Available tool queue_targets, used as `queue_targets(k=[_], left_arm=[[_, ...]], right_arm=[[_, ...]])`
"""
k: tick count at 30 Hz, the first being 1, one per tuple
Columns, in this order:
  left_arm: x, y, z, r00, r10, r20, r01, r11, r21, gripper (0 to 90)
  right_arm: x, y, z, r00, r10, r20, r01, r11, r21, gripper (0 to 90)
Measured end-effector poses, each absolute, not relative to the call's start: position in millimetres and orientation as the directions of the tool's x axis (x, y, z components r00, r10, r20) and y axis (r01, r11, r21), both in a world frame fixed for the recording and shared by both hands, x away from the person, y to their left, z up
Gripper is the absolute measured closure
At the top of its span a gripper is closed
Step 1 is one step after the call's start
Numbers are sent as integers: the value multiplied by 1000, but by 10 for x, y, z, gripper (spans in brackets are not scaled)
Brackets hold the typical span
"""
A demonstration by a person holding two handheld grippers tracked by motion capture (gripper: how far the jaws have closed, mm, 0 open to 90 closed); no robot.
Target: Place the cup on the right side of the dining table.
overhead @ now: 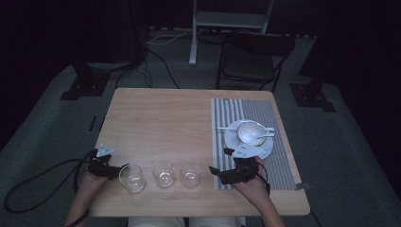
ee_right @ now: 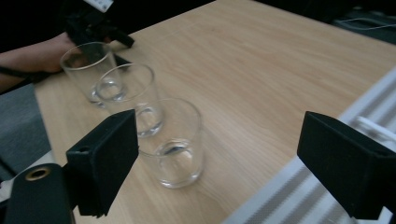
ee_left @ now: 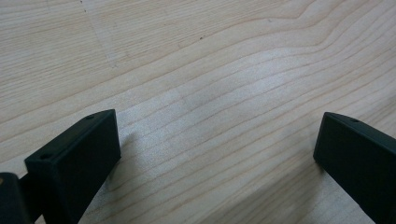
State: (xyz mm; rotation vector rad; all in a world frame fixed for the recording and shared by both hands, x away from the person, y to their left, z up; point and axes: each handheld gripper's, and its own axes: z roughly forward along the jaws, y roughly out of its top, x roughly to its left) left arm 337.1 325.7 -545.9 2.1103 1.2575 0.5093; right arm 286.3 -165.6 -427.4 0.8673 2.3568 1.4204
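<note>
While three glasses (overhead: 163, 173) sit in a row w/ nothing gripped, left gripper (overhead: 115, 171) & right gripper (overhead: 213, 171) flank them, jaws spread apart, prob. readying a pick.

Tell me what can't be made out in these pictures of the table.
- Right edge of the plate: cut off by the right gripper view's edge and hidden by a jaw.
- Whether the three glasses hold any liquid: too small and dim in the high view.
- The item lying across the bowl: too small to identify in the high view.
- Chair and stand behind the table: lost in darkness.
</note>
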Motion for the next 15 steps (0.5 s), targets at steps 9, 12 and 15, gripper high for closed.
queue_targets(k=[9,12,15], left_arm=[[3371,3257,-5459,472,881,12,641,-353,682,10],[3371,3258,-5459,473,881,12,641,-353,681,9],[3372,3258,-5458,474,880,13,641,-355,681,9]], right_arm=[[2934,-1423,-4385,-822,560,104,373,392,841,120],[2966,-1369,-4445,-827,550,115,384,405,830,121],[2991,-1310,-4523,-833,535,141,401,410,819,120]])
